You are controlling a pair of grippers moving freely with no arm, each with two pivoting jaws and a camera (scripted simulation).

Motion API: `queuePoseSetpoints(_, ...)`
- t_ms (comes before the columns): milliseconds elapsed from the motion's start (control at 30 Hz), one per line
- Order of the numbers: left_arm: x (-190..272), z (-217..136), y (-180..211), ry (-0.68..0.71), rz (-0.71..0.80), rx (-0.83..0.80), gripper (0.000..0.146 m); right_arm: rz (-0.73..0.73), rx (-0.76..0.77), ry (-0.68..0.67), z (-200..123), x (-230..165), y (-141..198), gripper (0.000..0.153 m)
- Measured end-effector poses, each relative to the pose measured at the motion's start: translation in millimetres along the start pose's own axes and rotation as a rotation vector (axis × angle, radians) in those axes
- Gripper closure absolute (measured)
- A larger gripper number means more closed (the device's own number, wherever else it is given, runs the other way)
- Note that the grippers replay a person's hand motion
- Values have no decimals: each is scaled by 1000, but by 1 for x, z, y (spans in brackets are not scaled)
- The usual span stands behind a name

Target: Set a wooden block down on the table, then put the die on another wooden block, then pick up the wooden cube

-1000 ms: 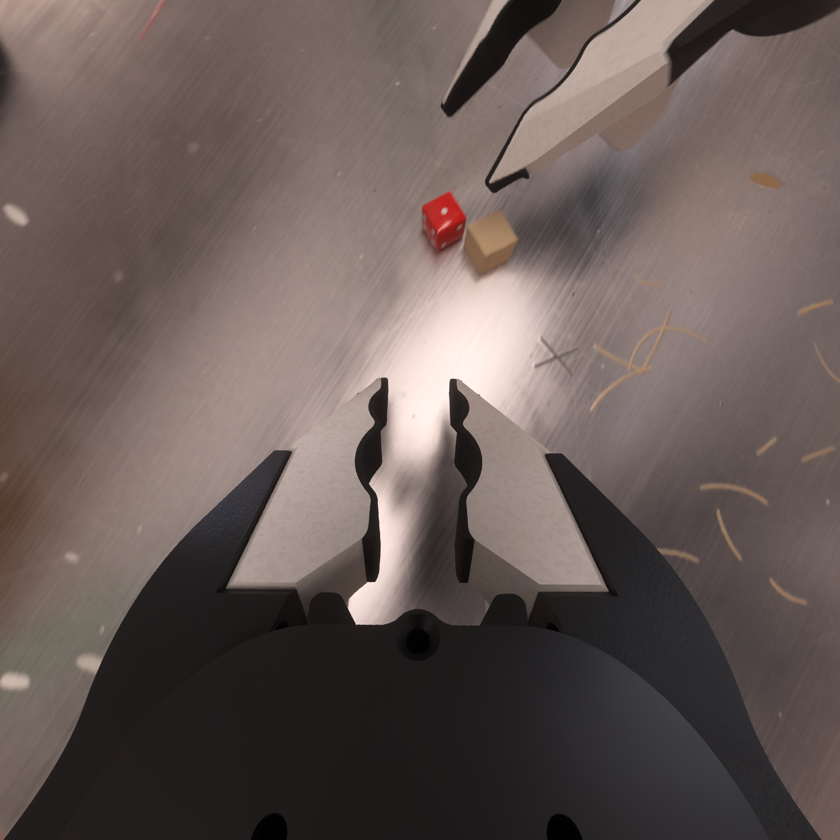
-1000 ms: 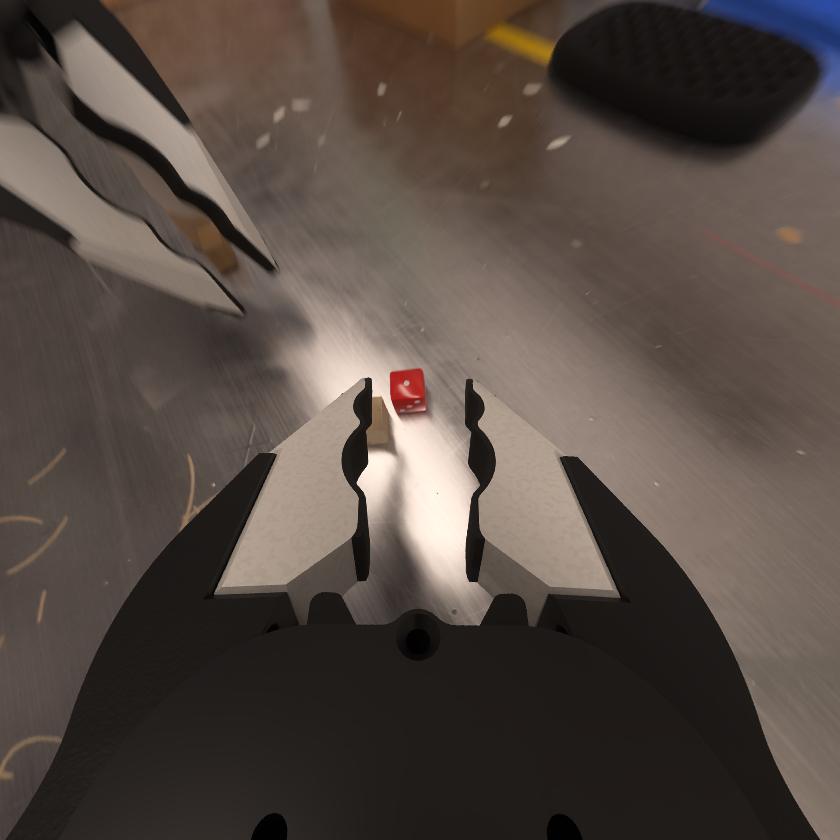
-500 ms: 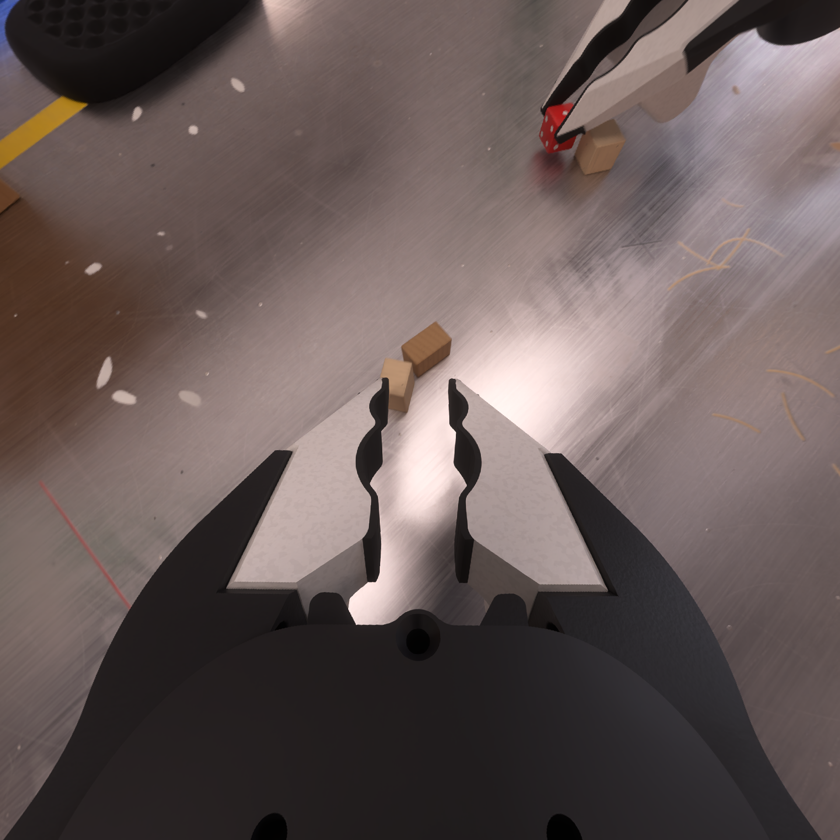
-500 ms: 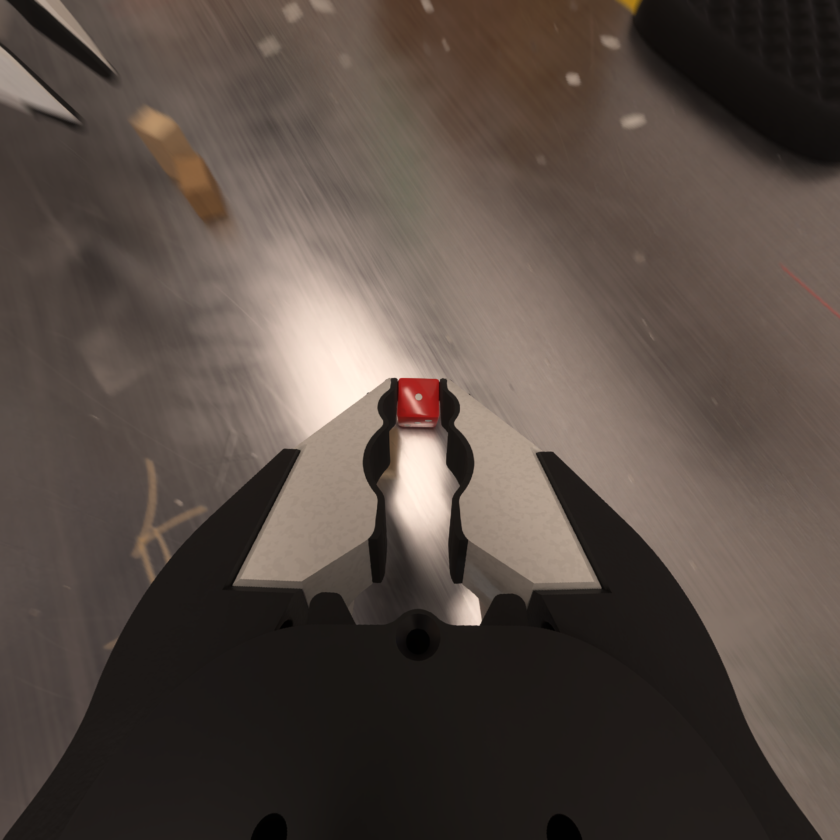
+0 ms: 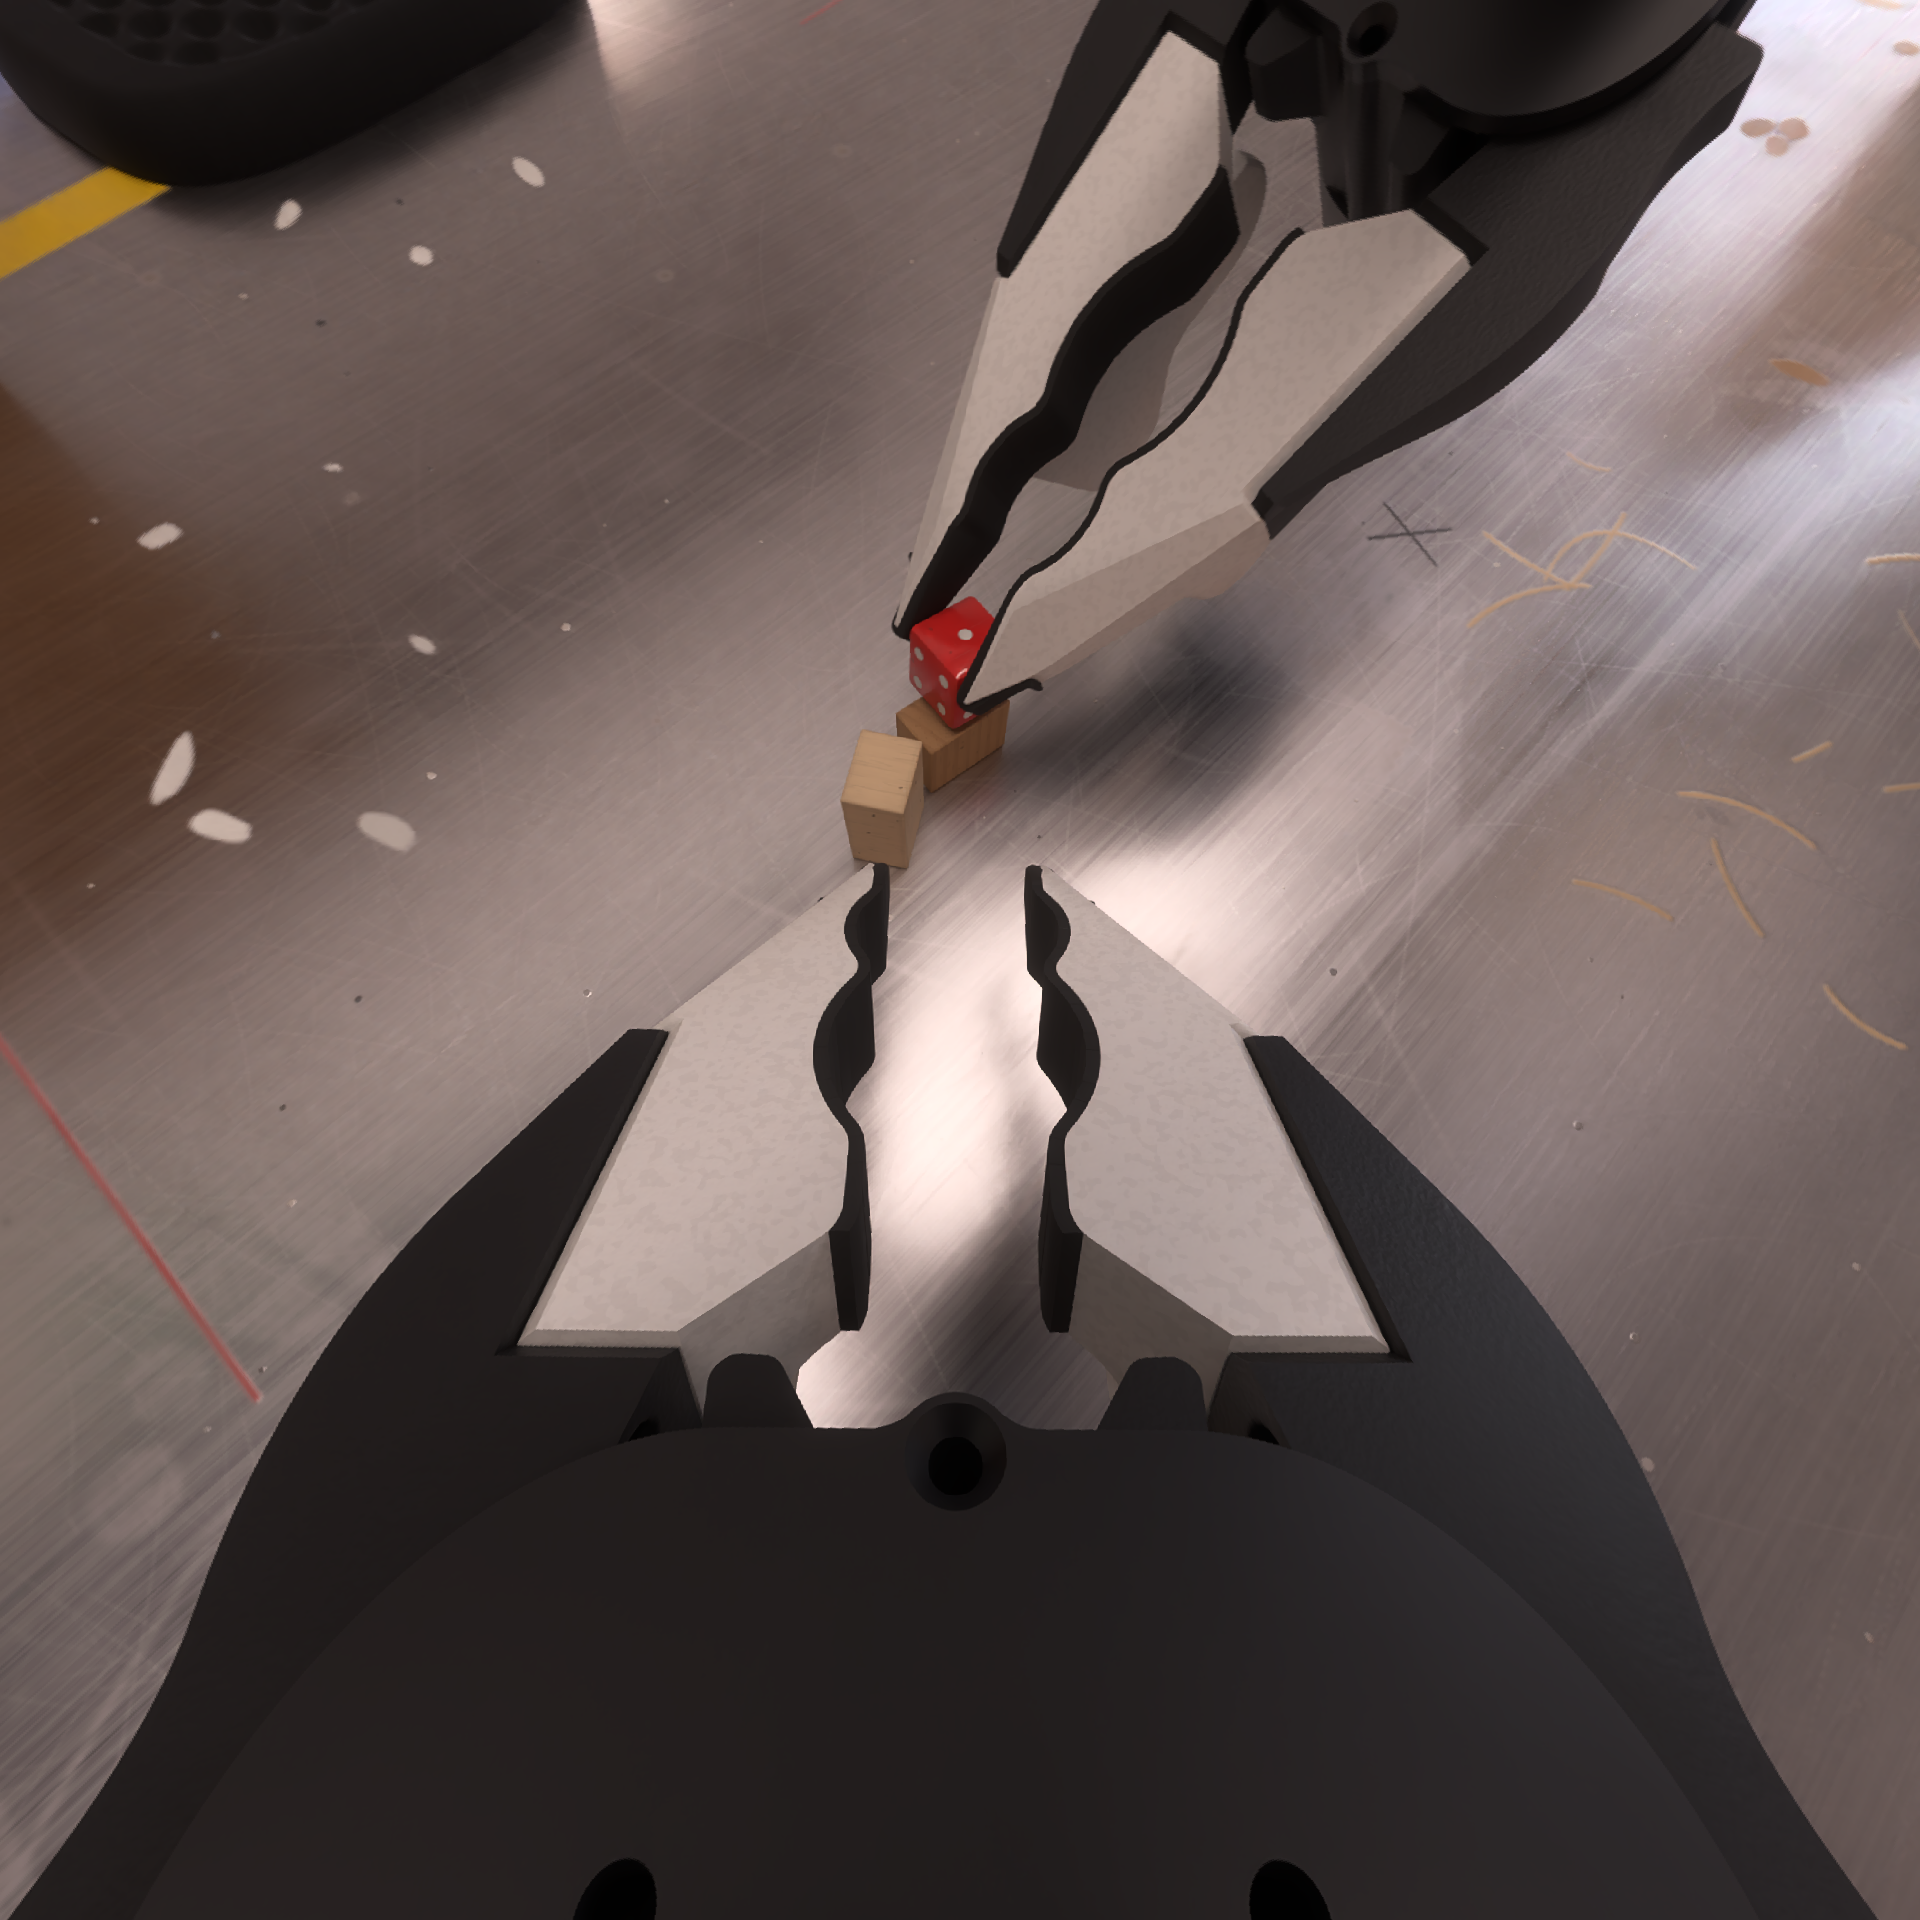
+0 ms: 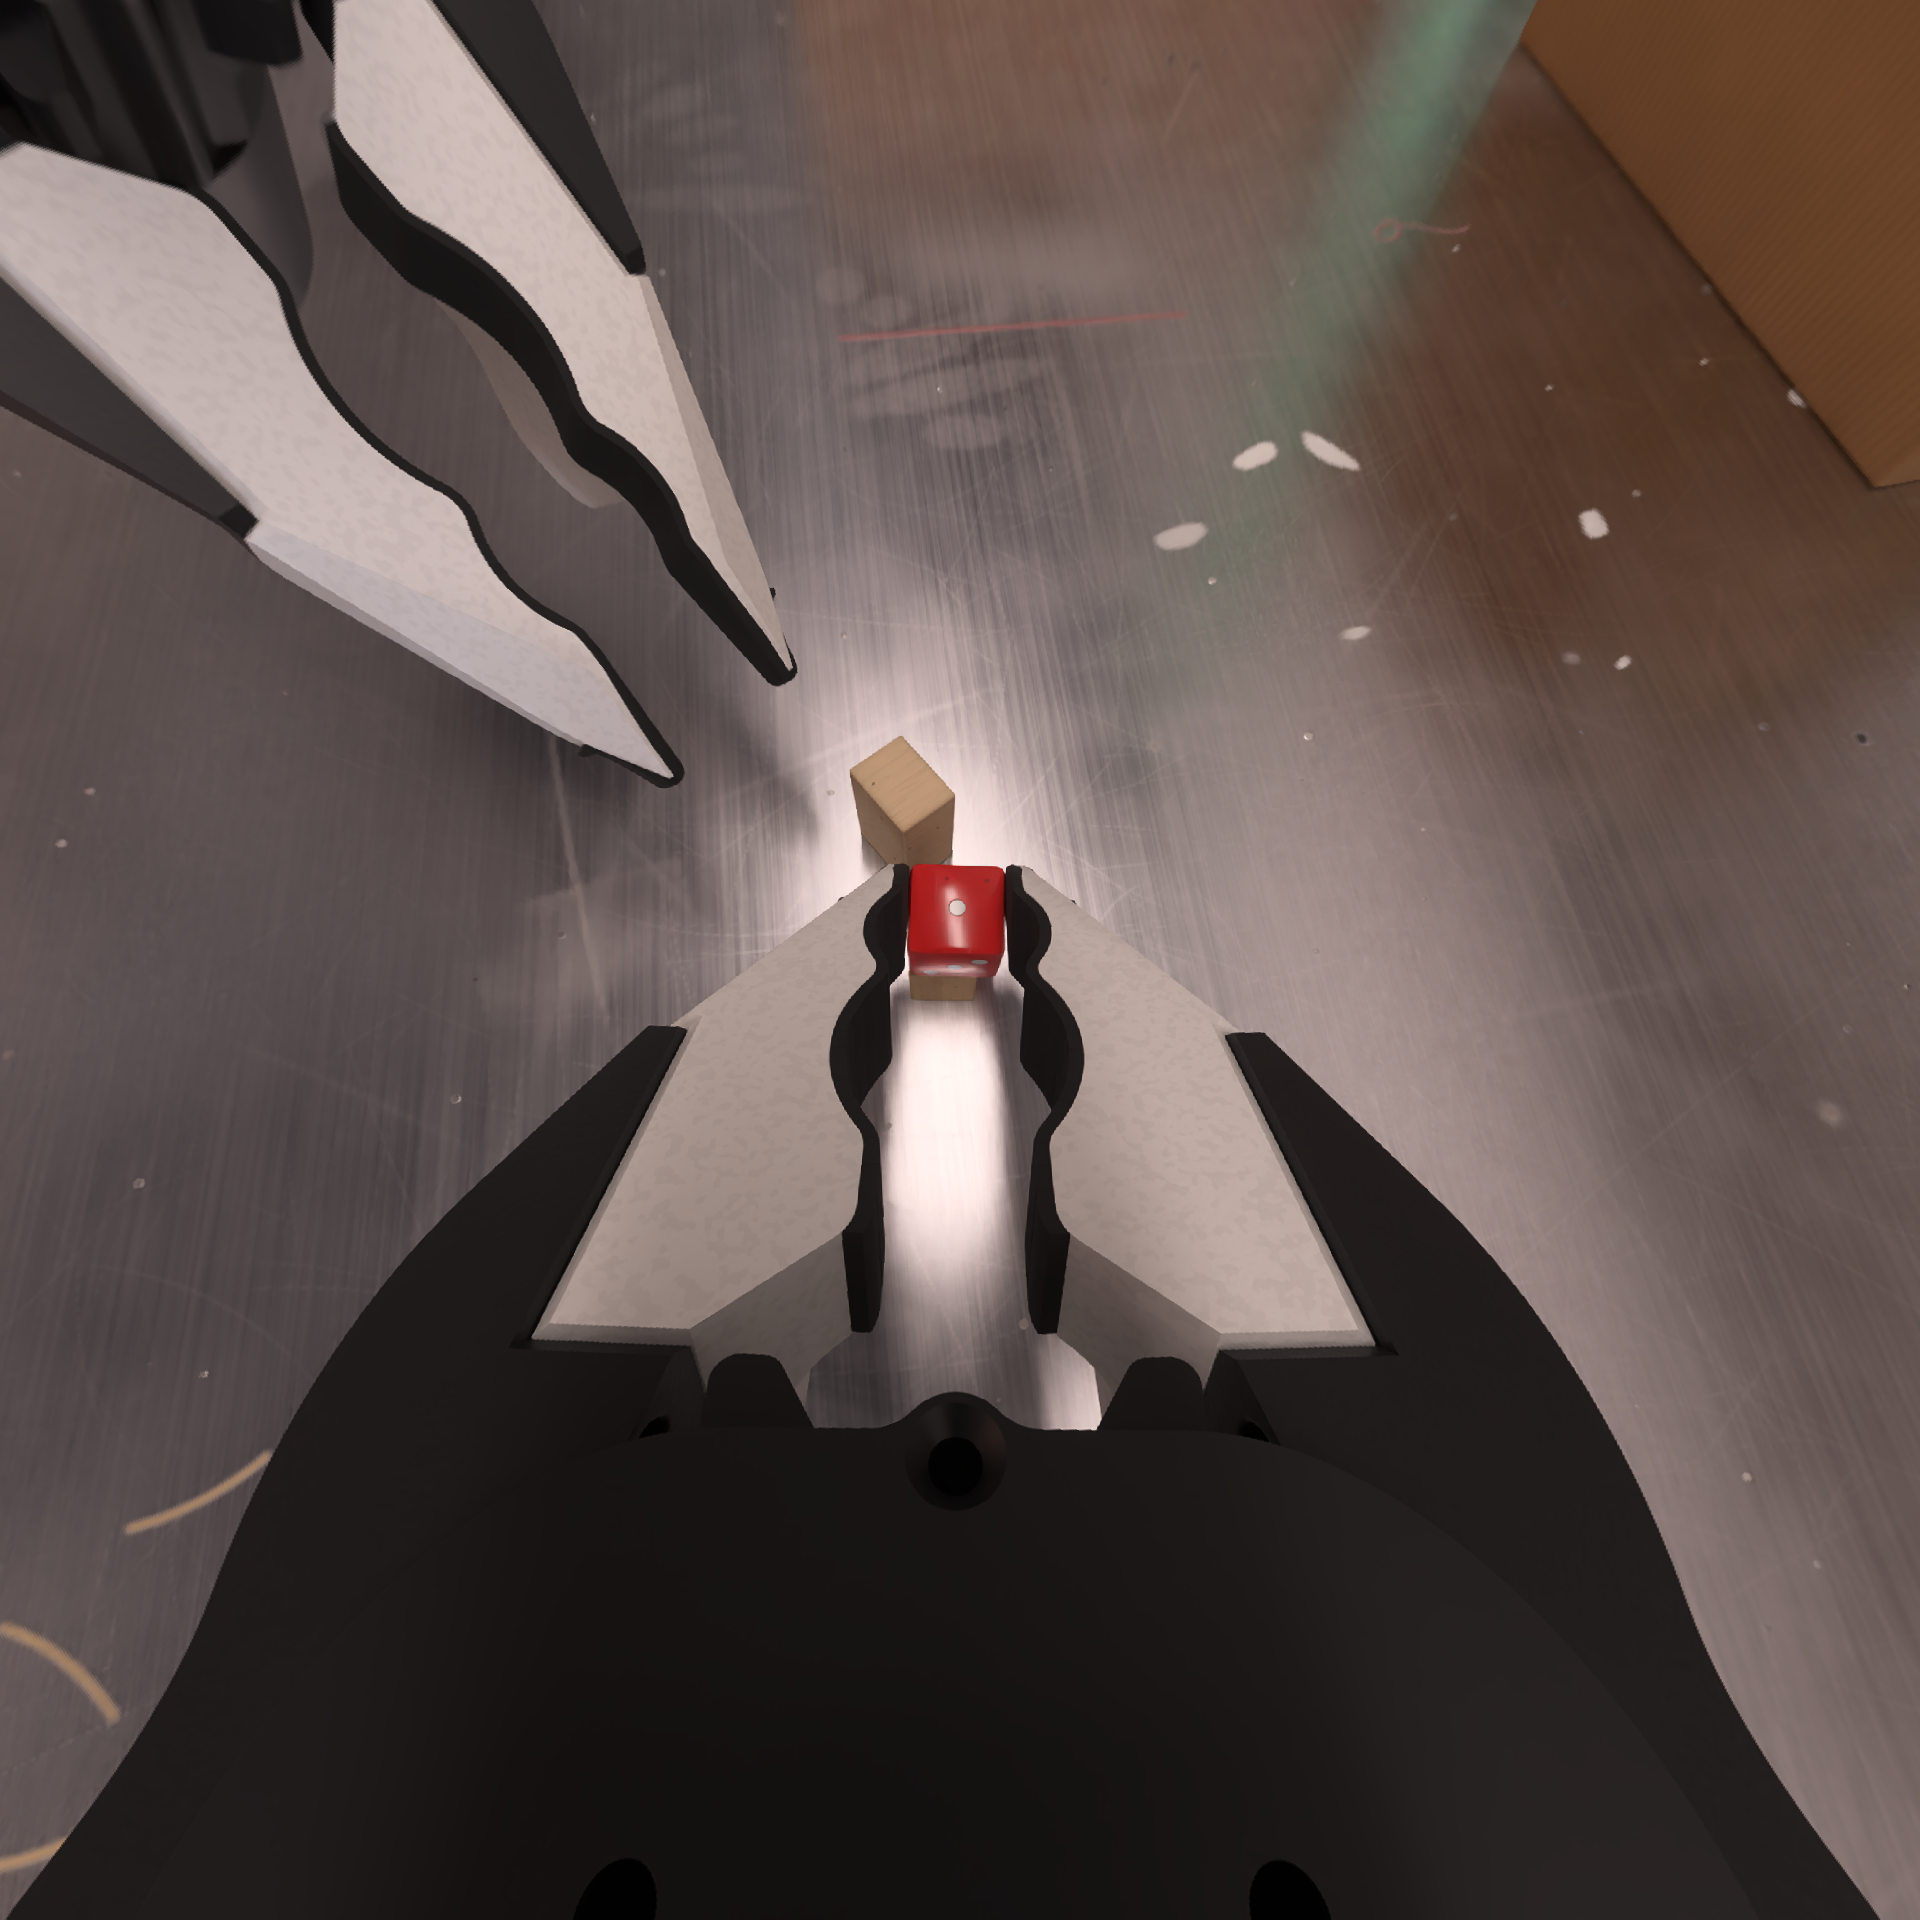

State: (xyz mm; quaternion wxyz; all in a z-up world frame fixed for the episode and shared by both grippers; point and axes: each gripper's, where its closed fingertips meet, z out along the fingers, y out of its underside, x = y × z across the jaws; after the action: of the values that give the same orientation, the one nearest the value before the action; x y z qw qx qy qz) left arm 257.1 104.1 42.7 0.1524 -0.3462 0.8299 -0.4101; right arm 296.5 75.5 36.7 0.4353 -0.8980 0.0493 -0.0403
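My right gripper [image 6: 956, 883] is shut on the red die [image 6: 956, 920] and holds it right over a darker wooden block [image 6: 942, 987], mostly hidden under it. In the left wrist view the die [image 5: 943, 657] sits at the right gripper's [image 5: 961, 655] tips, on or just above that block [image 5: 961, 750]. A lighter wooden block [image 5: 883, 798] stands on the table against it, also in the right wrist view [image 6: 902, 800]. My left gripper [image 5: 956, 883] is open and empty, just short of the lighter block; the right wrist view shows it too [image 6: 727, 727].
The table is scratched metal [image 5: 416, 935]. A black mat [image 5: 260, 73] lies far left. A cardboard box [image 6: 1766, 208] stands at the far right in the right wrist view. Wood shavings [image 5: 1558, 561] are scattered at the right.
My right gripper has carried the die from beside a third block over to the darker block near my left gripper. My left gripper stayed open, edging back slightly.
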Motion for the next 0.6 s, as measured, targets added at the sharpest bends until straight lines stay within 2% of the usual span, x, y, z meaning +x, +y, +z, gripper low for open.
queuePoseSetpoints(100,1,2,2,12,-5,-18,120,-4,-49,-6,4,1,4,134)
queuePoseSetpoints(200,1,4,4,18,-6,-31,120,3,-35,-9,4,0,4,133)
queuePoseSetpoints(233,1,4,4,22,-9,-31,120,8,-29,-13,5,0,6,118)
queuePoseSetpoints(333,1,4,4,31,-19,-31,120,15,-23,-1,-1,1,5,105)
queuePoseSetpoints(400,1,4,4,33,-20,-31,120,30,-3,-10,-20,0,4,100)
queuePoseSetpoints(467,1,3,4,30,-17,-30,120,47,23,60,-51,9,15,99)
queuePoseSetpoints(600,1,4,5,23,-12,-38,120,196,-100,211,-106,33,84,100)
